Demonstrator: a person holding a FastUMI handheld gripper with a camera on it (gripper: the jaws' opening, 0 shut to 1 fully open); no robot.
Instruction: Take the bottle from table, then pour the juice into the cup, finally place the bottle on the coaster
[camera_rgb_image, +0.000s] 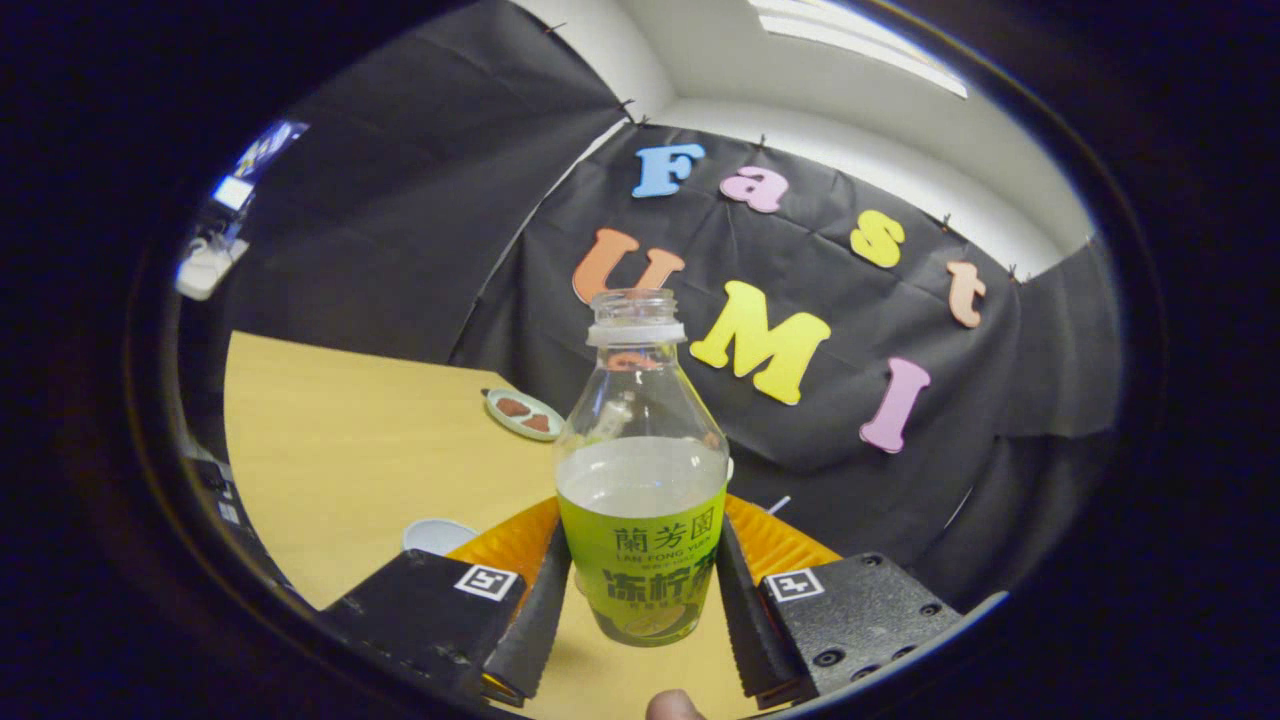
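Tongs (640, 600) clamped on the bottle (641, 470), one finger (535, 620) against each side of its green label, base apparently lifted clear of the surface (340, 450). Cap off, juice about half full. White cup (437, 535) low to the bottle's left, small plate (524, 414) beyond. Best kept upright while carrying over the cup, then tipped slowly, mouth above the rim.

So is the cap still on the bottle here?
No, the bottle, held between the gripper fingers, has a bare open neck with no cap.
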